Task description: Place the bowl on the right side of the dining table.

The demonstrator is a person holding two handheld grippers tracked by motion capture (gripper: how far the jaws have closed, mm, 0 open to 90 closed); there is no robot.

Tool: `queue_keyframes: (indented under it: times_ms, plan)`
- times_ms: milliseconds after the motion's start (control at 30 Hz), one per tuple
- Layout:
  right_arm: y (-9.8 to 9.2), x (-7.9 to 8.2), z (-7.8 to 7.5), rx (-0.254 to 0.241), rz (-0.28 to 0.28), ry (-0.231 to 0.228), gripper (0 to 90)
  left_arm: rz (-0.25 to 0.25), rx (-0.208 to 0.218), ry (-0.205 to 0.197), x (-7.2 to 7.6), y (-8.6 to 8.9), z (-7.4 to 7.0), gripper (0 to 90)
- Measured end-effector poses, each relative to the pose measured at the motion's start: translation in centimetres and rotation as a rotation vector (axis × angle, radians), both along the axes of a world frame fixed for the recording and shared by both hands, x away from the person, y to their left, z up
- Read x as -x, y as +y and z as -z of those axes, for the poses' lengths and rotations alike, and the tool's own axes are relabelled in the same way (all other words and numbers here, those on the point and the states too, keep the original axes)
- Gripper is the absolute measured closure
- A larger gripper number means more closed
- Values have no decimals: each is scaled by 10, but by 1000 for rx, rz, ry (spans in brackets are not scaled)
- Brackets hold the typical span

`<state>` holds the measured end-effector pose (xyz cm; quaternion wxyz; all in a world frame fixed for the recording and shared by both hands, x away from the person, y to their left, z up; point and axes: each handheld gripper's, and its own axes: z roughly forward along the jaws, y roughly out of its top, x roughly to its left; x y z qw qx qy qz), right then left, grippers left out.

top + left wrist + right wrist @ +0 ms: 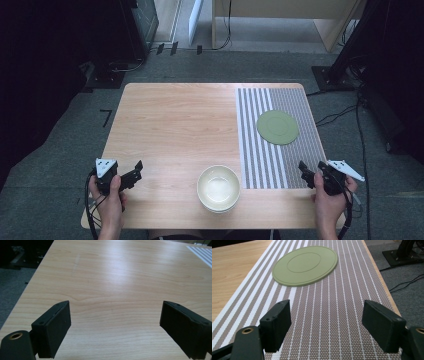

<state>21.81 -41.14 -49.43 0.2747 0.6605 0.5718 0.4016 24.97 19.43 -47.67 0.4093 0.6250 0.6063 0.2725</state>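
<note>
A white bowl (pixel 218 188) stands near the front edge of the wooden table (pixel 175 120). A flat green round coaster (pixel 278 127) (pixel 305 265) lies on a striped placemat (pixel 280 150) (pixel 332 315) on the table's right side. My left gripper (pixel 134 172) (pixel 115 322) hovers open over bare wood at the front left, left of the bowl, with nothing between its jaws. My right gripper (pixel 306 172) (pixel 327 322) is open over the placemat's near end, pointing toward the coaster, its jaws empty.
Cables (pixel 345 112) trail on the grey floor to the right of the table. A stand base (pixel 332 77) sits at the far right and a light wooden piece of furniture (pixel 280 20) stands behind the table.
</note>
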Motion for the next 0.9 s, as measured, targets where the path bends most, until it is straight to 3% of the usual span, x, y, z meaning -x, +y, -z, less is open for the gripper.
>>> queue_keyframes:
  times_ms: [367,900]
  plan:
    - [12,1,-10,-14,-27,-24,239,55,37,-22,3,-13,-10,98]
    - [29,1,-21,-11,-64,-50,239,118,14,-55,9,-36,-23,98]
